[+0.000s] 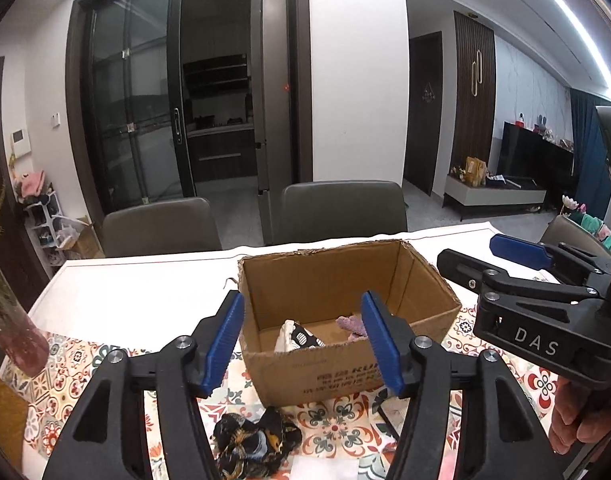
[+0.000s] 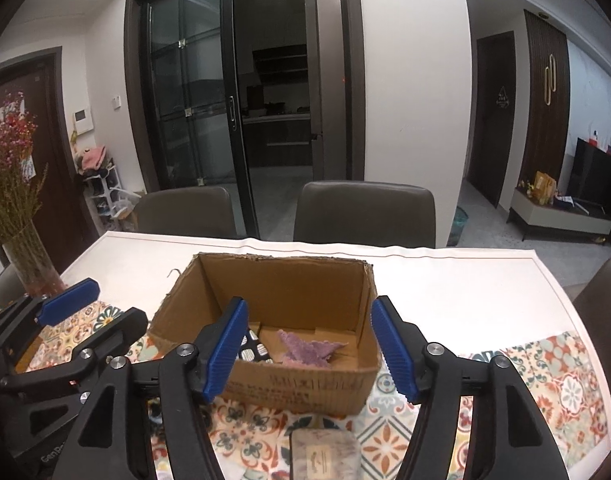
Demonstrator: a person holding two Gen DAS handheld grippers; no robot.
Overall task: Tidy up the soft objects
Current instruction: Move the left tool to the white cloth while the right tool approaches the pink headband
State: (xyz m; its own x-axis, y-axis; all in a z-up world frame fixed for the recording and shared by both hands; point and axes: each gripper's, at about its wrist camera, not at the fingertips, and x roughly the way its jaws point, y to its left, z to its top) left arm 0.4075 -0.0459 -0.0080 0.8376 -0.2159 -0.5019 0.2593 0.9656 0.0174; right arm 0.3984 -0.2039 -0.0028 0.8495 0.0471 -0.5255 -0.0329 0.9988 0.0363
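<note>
An open cardboard box [image 1: 345,280] [image 2: 281,280] stands on the table just ahead of both grippers. In it lie a black-and-white patterned cloth [image 1: 301,336] [image 2: 253,350] and a purple cloth [image 1: 351,325] [image 2: 309,350]. A dark floral fabric piece [image 1: 257,440] lies on the table in front of the box, under my left gripper [image 1: 301,304] [image 2: 119,300]. That gripper is open and holds nothing. My right gripper [image 2: 307,308] [image 1: 467,249] hovers beside it, also open with nothing between its blue pads. A grey folded item [image 2: 325,456] lies below the right gripper.
A patterned runner [image 2: 561,384] covers the near part of the white table [image 1: 145,280]. A glass vase of dried flowers [image 2: 29,264] [image 1: 9,320] stands at the left edge. Two chairs [image 1: 341,212] [image 1: 161,224] sit behind the far edge. A person's hand [image 1: 573,420] grips the right tool.
</note>
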